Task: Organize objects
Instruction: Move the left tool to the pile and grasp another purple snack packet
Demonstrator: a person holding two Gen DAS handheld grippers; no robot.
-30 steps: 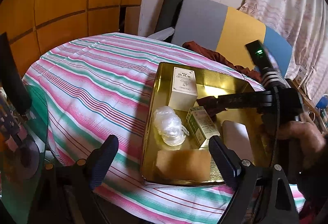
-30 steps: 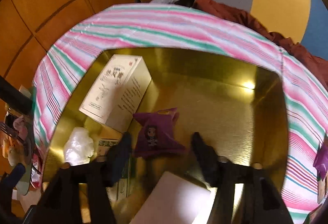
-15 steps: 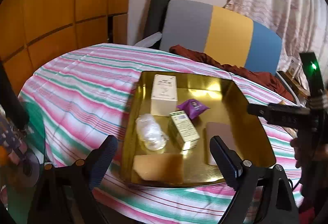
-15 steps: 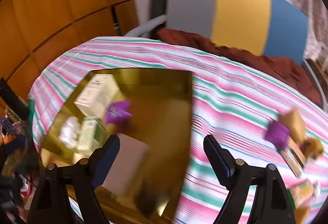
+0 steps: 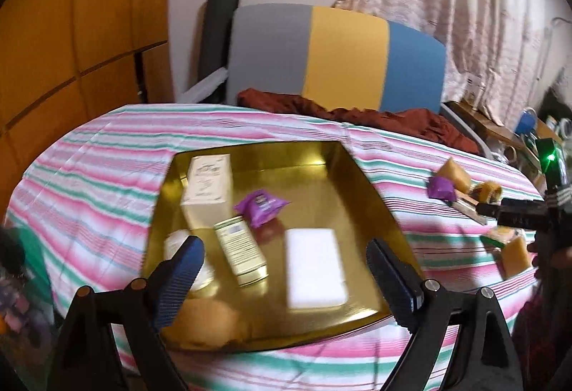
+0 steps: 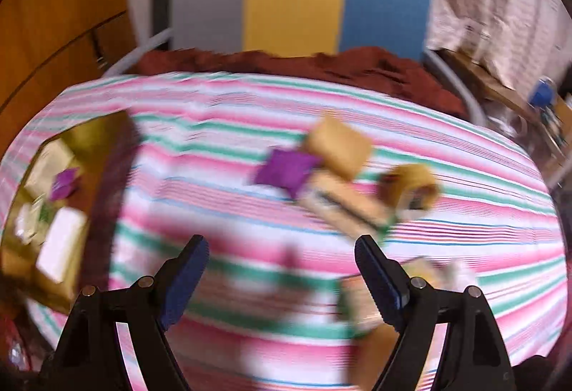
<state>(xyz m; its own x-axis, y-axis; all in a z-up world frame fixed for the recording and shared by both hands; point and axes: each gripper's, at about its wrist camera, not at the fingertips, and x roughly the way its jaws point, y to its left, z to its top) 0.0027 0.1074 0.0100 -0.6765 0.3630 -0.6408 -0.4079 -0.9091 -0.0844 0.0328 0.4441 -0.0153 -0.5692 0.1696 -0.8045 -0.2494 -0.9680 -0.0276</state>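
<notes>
A gold tray [image 5: 321, 158] sits on the striped tablecloth and holds a cream box [image 5: 209, 185], a purple packet [image 5: 261, 206], a green-and-cream box [image 5: 241, 249], a white block [image 5: 316, 265], a tan piece and a clear plastic lump. My left gripper [image 5: 286, 280] is open and empty above the tray's near edge. My right gripper [image 6: 279, 280] is open and empty over the cloth, right of the tray [image 6: 103, 126]. Loose items lie ahead of it: a purple packet [image 6: 286, 171], a tan block [image 6: 339, 147], a long box [image 6: 343, 205] and a tape roll [image 6: 411, 189].
A grey, yellow and blue chair back [image 5: 336, 54] with a dark red cloth [image 5: 357, 117] stands behind the table. Wood panelling is at the left, curtains at the right. More small items [image 5: 511, 248] lie near the right table edge. The right wrist view is blurred.
My right gripper has left the tray, opened off the purple packet and swung right over the cloth toward the loose items. My left gripper's view has turned right.
</notes>
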